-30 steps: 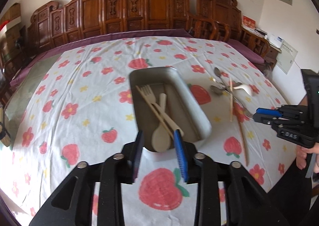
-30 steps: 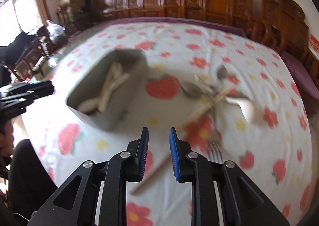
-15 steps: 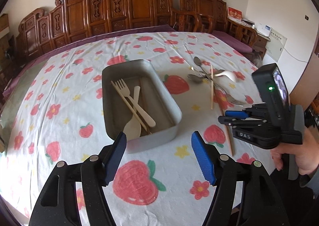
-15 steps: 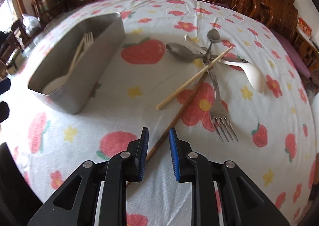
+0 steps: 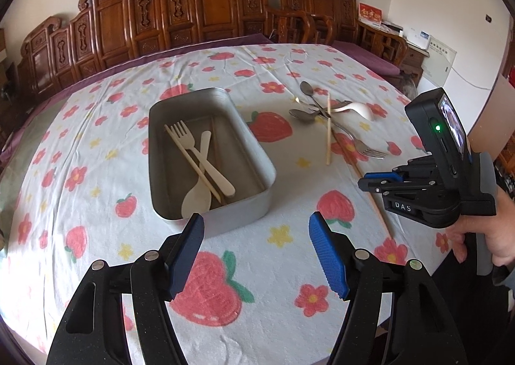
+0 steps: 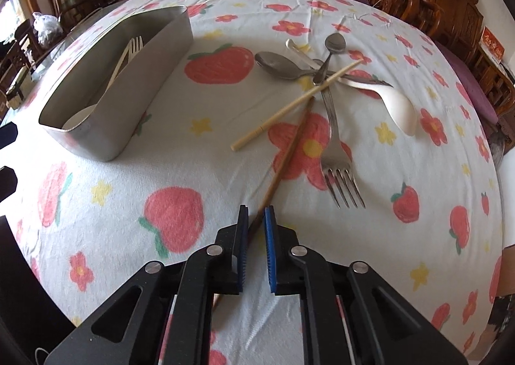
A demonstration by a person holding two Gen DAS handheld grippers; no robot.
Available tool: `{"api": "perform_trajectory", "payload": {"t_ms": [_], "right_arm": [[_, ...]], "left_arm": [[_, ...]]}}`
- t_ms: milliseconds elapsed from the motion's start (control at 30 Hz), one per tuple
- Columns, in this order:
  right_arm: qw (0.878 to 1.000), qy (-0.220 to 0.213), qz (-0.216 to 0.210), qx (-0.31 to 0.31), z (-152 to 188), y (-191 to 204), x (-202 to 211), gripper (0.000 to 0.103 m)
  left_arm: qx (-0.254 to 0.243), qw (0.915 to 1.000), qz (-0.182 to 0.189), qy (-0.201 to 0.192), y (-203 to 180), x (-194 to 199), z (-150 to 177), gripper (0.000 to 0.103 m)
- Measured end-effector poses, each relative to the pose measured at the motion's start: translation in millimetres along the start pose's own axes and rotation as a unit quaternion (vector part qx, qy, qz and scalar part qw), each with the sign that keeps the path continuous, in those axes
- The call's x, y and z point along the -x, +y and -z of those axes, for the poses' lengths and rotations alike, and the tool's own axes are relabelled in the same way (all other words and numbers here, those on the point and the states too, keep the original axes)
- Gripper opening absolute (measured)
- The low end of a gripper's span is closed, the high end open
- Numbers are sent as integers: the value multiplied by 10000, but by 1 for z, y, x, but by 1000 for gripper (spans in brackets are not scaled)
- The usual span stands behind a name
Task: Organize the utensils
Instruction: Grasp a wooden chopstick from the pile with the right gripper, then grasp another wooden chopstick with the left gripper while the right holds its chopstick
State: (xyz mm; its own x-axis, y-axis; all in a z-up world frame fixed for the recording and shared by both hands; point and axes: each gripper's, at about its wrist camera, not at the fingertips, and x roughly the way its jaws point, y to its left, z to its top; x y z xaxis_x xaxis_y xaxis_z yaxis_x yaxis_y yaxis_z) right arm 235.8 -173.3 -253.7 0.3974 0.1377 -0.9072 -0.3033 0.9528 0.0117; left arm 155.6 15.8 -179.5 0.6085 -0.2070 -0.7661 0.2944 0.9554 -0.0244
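A metal tray (image 5: 238,214) holds a pale wooden fork (image 5: 185,136), a wooden spoon (image 5: 196,197) and a thin chopstick. My left gripper (image 5: 256,226) hovers open over the cloth just short of the tray's near end, with nothing between its fingers. Right of the tray lies a loose heap: a light chopstick (image 6: 289,107), a metal fork (image 6: 338,168), two metal spoons (image 6: 273,62) and a white spoon (image 6: 399,107). My right gripper (image 6: 256,214) is low over the cloth, its jaws closing around the near part of a dark brown chopstick (image 6: 289,152), which still lies flat.
A strawberry-and-flower tablecloth (image 5: 96,172) covers the round table. Carved wooden chairs (image 5: 209,4) line its far side. A person's hand (image 5: 492,236) holds the right gripper at the table's right edge. Bare cloth lies between tray and heap.
My left jaws have swung wide apart and the left gripper has drifted along the table. My right gripper has sunk onto the brown chopstick and its jaws have narrowed around it.
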Motion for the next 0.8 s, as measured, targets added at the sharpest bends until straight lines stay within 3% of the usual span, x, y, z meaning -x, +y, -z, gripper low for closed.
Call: {"api": "perform_trajectory", "payload": {"t_ms": [267, 500, 800], "right_arm": [[9998, -150, -110, -65, 27, -22, 21, 6], [9976, -643, -271, -41, 25, -42, 54, 6], [9935, -1020, -414, -274, 12, -84, 78, 6]], "left_arm": [[-114, 9999, 62, 20, -12, -1, 3, 65], [-280, 9996, 22, 36, -26, -10, 0, 65], [-150, 9990, 352, 249, -54, -39, -43, 65]]}}
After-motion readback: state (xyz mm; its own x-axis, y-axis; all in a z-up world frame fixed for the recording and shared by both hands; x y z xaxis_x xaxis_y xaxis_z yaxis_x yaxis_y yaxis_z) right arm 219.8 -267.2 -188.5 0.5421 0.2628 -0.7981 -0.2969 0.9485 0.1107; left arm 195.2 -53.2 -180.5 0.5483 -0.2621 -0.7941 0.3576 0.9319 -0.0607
